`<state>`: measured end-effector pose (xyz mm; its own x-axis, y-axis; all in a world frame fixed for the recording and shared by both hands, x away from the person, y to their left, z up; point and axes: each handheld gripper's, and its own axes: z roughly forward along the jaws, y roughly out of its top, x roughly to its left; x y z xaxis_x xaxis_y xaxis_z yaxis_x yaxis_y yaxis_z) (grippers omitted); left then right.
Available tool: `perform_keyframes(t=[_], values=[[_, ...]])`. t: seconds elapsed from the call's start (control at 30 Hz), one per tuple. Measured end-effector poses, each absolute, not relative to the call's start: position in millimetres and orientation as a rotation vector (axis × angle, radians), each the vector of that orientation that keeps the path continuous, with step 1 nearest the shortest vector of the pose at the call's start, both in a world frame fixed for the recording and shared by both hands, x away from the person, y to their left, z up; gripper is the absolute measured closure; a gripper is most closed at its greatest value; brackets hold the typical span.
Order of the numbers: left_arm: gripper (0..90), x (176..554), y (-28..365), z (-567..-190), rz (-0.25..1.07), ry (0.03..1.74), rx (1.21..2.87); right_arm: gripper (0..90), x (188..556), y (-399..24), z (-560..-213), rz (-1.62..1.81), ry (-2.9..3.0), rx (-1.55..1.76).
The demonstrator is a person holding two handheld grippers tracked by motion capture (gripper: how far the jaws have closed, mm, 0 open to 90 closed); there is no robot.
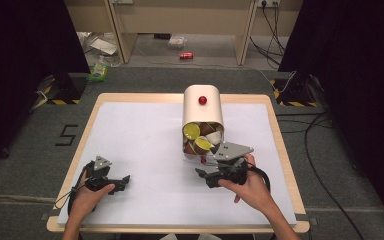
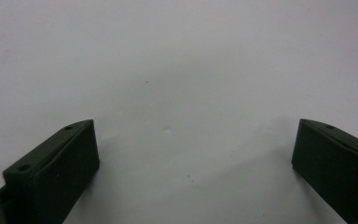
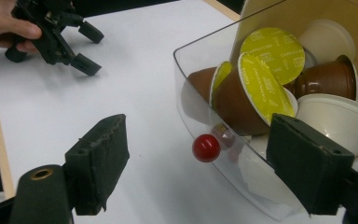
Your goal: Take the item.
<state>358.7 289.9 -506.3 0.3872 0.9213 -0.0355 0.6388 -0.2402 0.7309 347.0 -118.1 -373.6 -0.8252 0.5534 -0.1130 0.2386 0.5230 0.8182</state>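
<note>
Centrally, toward the far edge of the worktop (image 1: pixel 130 135), a cream capsule dispenser (image 1: pixel 203 107) lies with its long axis running from the far side toward the person, its clear drawer (image 3: pixel 223 154) pulled out at the near end and pointing at the right hand (image 1: pixel 252 187). Brown and white coffee capsules (image 3: pixel 256 88) with yellow-green lids fill the drawer, whose front carries a red knob (image 3: pixel 206 148). Right tongs (image 3: pixel 200 172) stand wide, one jaw each side of the knob, touching nothing. Left tongs (image 1: pixel 120 182), well apart at the near left, also gape wide over bare white surface, held in the left hand (image 1: pixel 87 197).
</note>
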Motion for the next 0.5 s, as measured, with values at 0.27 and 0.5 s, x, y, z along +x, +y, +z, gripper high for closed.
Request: perform_keyframes(t=[0.27, 0.5], values=[[0.0, 358.6, 289.9, -506.3, 0.539, 1.335, 1.976, 20.7, 342.8, -116.3, -372.0, 1.189, 2.432, 0.643], [0.0, 358.6, 289.9, -506.3, 0.539, 1.335, 1.977, 20.7, 340.2, -115.6, -371.4, 1.163, 2.454, 0.629]])
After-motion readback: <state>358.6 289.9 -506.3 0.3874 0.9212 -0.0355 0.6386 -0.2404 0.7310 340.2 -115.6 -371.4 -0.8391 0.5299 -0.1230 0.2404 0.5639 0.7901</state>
